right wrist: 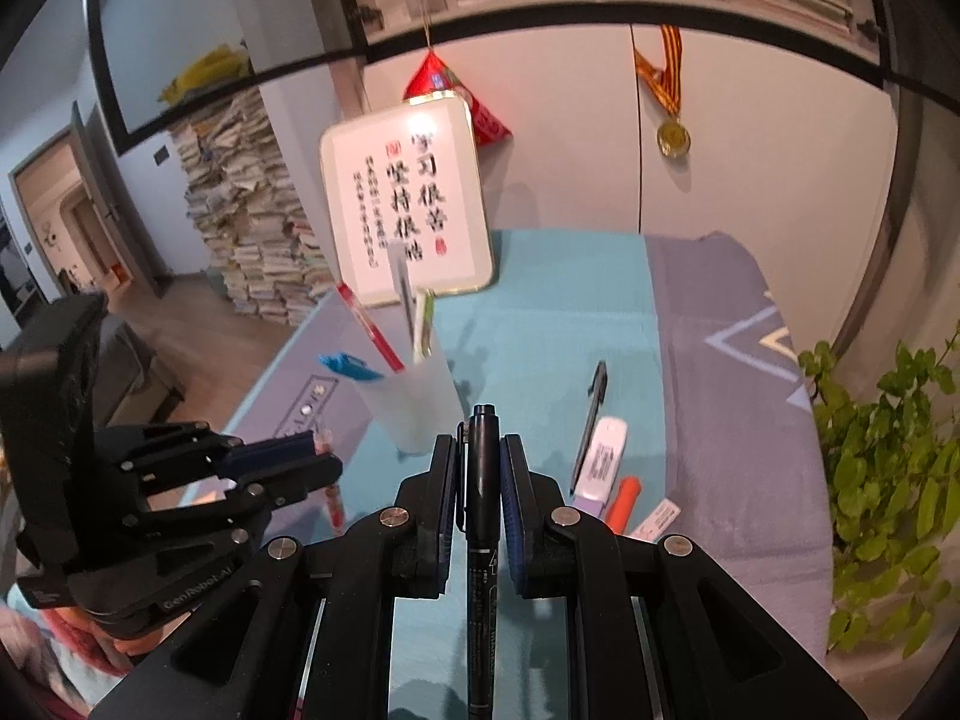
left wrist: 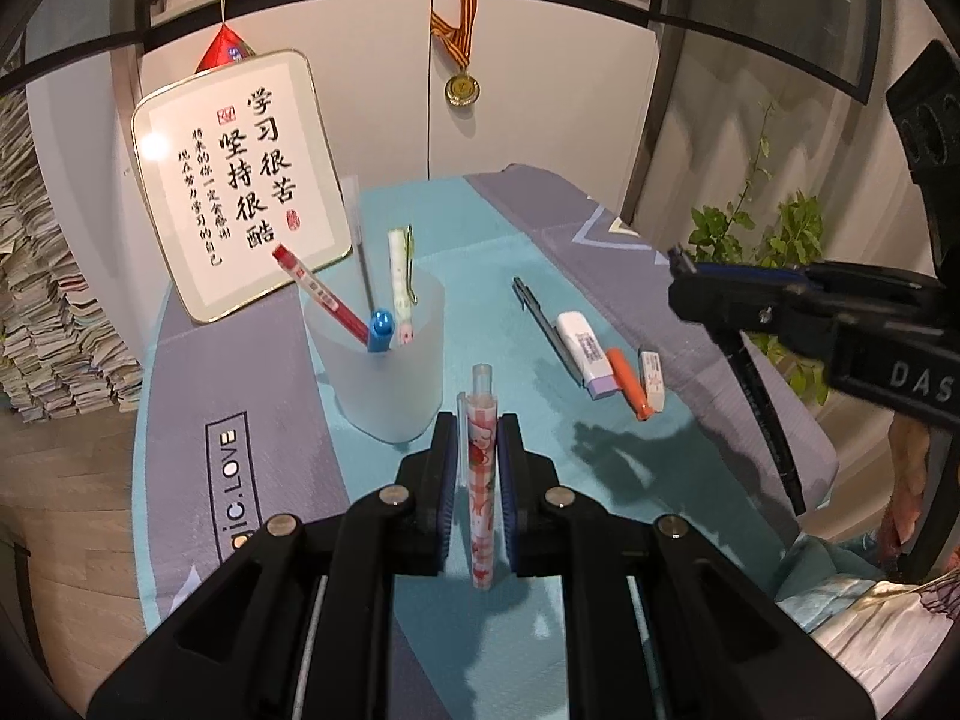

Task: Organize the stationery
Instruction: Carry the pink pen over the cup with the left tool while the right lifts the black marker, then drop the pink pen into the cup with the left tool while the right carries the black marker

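A frosted pen cup (left wrist: 384, 360) stands on the teal mat and holds a red pen (left wrist: 321, 294), a blue pen (left wrist: 379, 330) and other pens. My left gripper (left wrist: 477, 420) is shut on a pink patterned pen (left wrist: 483, 480), held upright just in front of the cup. My right gripper (right wrist: 480, 444) is shut on a black marker (right wrist: 482, 540), held above the mat right of the cup (right wrist: 414, 402). On the mat lie a dark pen (left wrist: 543, 324), a white correction tape (left wrist: 588, 354), an orange marker (left wrist: 629, 384) and a small eraser (left wrist: 653, 378).
A framed calligraphy board (left wrist: 240, 180) leans against the cabinet behind the cup. A potted plant (right wrist: 882, 480) stands at the right edge of the table. Stacks of paper (right wrist: 252, 228) rise on the floor to the left.
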Demonstrator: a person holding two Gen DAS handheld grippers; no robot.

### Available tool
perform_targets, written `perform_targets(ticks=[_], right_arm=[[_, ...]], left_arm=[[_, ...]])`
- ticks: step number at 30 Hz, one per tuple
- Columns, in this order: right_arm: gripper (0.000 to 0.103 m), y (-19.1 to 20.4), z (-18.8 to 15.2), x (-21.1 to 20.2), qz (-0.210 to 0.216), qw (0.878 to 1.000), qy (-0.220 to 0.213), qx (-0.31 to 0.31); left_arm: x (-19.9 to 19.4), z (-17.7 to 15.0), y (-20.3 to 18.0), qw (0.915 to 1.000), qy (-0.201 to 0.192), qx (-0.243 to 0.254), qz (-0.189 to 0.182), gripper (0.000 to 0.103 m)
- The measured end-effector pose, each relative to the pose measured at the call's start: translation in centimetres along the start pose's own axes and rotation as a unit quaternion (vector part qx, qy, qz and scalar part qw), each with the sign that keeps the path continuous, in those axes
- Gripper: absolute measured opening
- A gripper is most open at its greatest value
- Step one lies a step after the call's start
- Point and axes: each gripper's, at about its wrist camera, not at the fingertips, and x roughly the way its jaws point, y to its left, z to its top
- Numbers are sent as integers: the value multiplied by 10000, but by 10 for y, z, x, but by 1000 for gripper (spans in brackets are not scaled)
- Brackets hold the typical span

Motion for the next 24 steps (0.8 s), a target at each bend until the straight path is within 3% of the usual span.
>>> perform_targets(ticks=[5,24], right_arm=[[15,4,8,-12,64,9995,-296,-50],[15,7,8,-12,117,9995,-299,-62]], left_arm=[[-9,5,-2,9999,-132,32,19,11],[-62,34,22,9965,-733,-108,388,11]])
